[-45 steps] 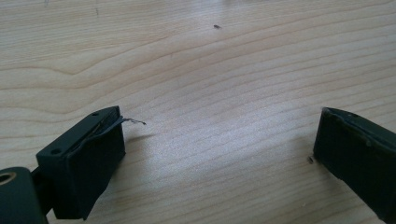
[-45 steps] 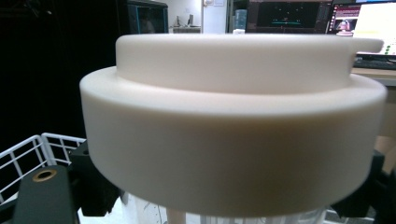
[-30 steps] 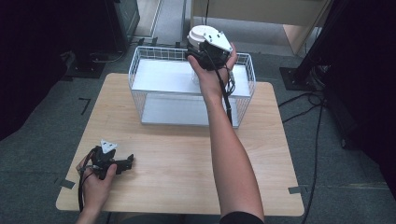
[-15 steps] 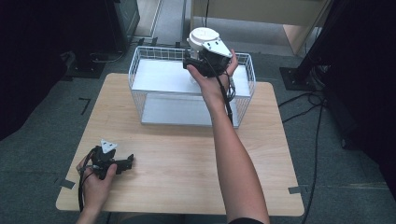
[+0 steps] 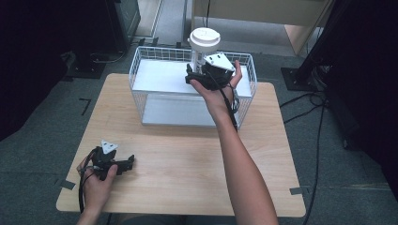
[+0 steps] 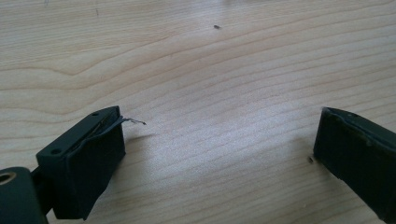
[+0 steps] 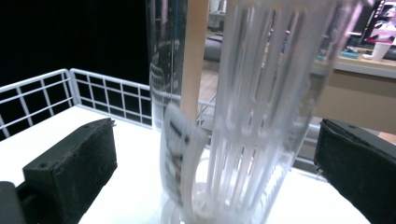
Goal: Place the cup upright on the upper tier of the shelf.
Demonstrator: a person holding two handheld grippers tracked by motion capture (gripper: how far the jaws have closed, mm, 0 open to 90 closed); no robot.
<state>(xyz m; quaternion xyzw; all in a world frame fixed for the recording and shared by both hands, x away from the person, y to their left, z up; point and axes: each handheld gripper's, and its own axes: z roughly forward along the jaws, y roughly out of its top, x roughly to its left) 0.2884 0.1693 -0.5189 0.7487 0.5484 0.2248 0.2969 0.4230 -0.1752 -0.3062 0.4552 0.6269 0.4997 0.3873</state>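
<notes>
Basket (image 5: 141, 70) holds clear ribbed container (image 7: 252, 116); my right gripper (image 7: 215, 163) brackets it, jaws apart. Left gripper (image 6: 219, 154) spread, resting on surface (image 5: 187, 159).

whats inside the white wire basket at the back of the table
A clear ribbed plastic cup with a white lid stands on the white wire basket's white floor, between the right gripper's open jaws. The hand covers the floor beneath it.

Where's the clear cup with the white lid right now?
In the high view, the clear cup stands in the wire basket at the far side, between the right gripper jaws.
</notes>
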